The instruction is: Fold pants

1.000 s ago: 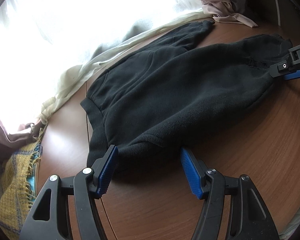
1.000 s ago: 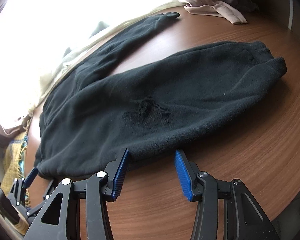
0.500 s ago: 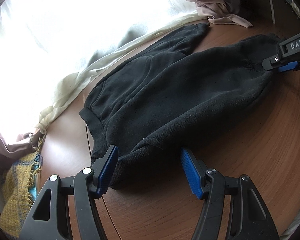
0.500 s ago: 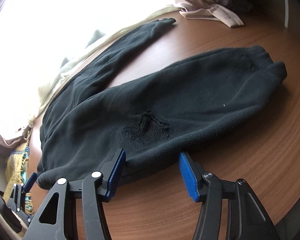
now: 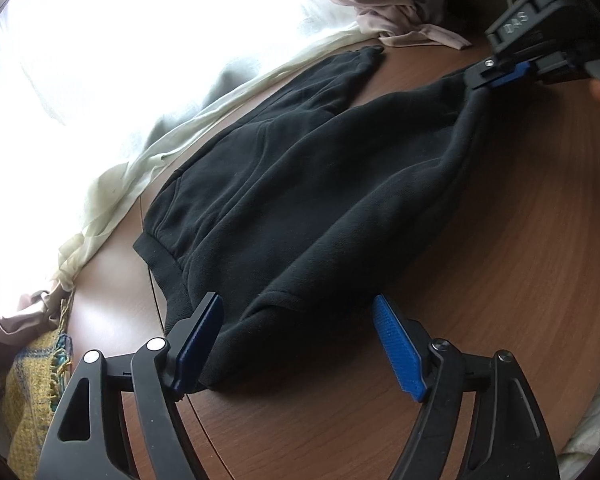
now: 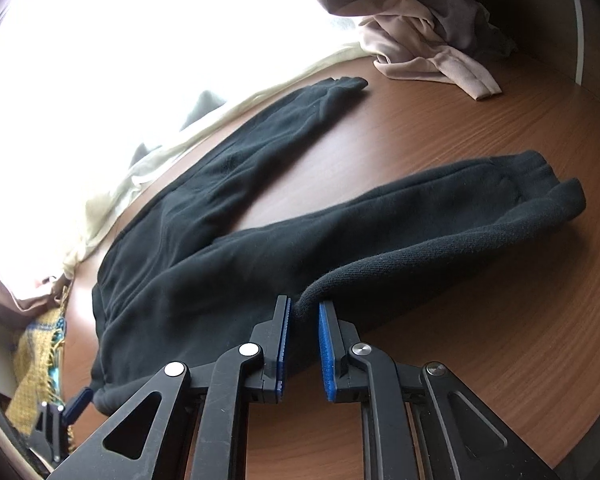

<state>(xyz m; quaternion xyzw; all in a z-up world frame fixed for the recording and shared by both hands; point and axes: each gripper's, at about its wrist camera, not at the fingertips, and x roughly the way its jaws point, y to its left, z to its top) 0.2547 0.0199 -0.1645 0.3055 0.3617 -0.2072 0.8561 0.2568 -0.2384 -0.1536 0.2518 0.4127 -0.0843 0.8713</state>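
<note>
Black fleece pants (image 5: 300, 200) lie spread on a brown wooden table (image 5: 480, 300), legs pointing away. In the right wrist view the pants (image 6: 340, 240) show both legs apart in a V. My left gripper (image 5: 298, 340) is open, its blue pads on either side of the near waistband corner, which lies between them. My right gripper (image 6: 303, 320) is shut on the near edge of the closer pant leg and lifts the fabric slightly. It also shows in the left wrist view (image 5: 500, 76) at the top right, pinching the raised cloth.
A cream cloth (image 5: 140, 168) runs along the bright window side. A pink-beige garment (image 6: 432, 60) is piled at the far end. A yellow woven cloth (image 5: 32, 392) lies at the left. The table's edge curves at the right.
My right gripper has closed on the edge of the near pant leg and raised it. My left gripper stays open at the waistband, slightly farther forward.
</note>
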